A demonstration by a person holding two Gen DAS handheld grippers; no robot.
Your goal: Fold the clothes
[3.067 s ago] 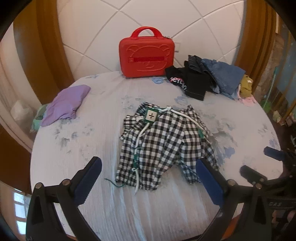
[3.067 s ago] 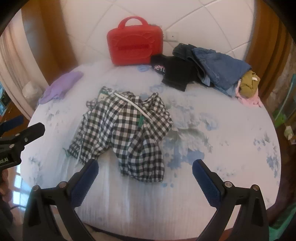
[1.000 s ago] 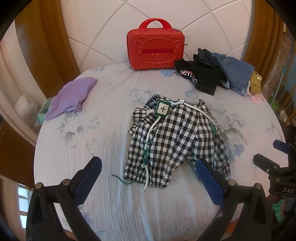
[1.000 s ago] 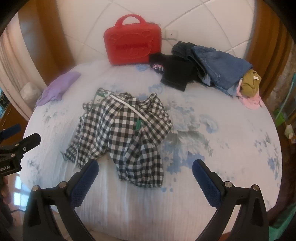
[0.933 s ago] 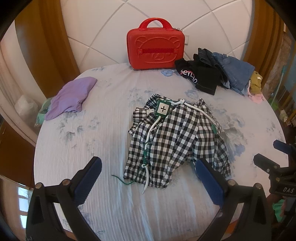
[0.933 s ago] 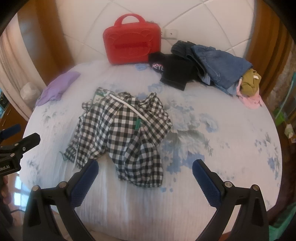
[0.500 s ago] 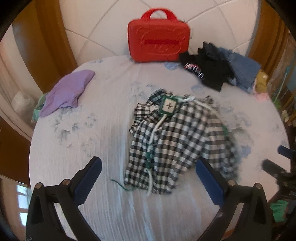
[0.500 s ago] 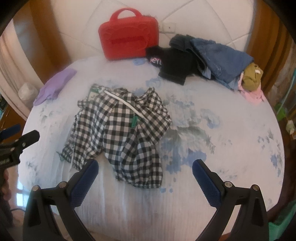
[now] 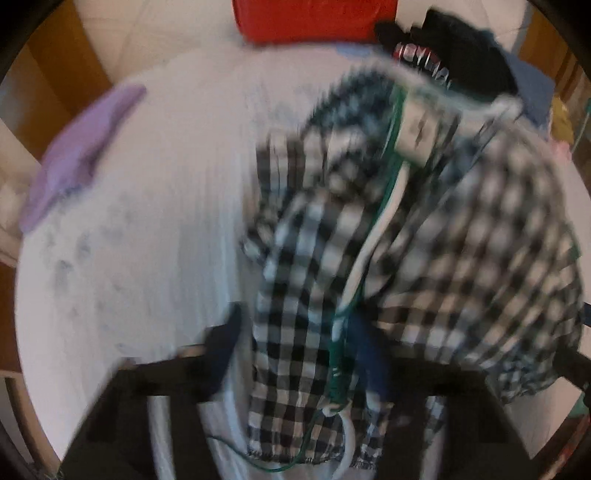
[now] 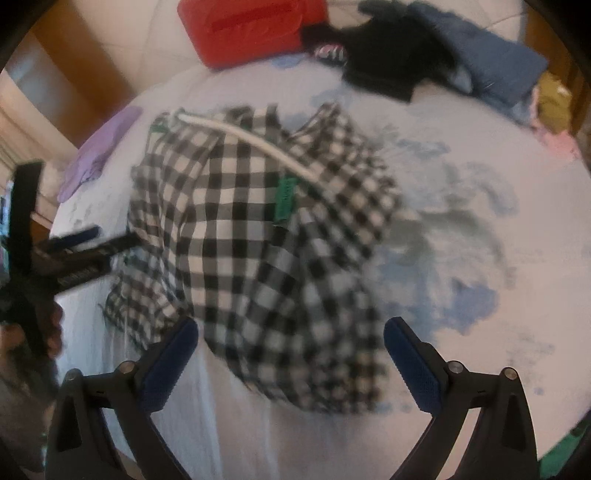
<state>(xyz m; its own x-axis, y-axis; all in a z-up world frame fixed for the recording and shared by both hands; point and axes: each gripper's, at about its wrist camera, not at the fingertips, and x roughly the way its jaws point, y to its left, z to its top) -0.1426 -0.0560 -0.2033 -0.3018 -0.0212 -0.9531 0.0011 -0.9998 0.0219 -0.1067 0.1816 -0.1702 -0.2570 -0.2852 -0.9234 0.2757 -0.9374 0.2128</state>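
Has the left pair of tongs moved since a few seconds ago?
Yes. The left tongs have pushed forward and down onto the checked shirt; the red case, once fully in view, now sits cut off at the top edge.

left view: motion-blurred | red case: top cut off | left claw: grip unclear

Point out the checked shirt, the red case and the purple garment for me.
checked shirt [image 10: 236, 229]: right wrist view, middle of its body.
red case [image 10: 255, 29]: right wrist view, its front face.
purple garment [image 9: 77, 155]: left wrist view, centre of the cloth.
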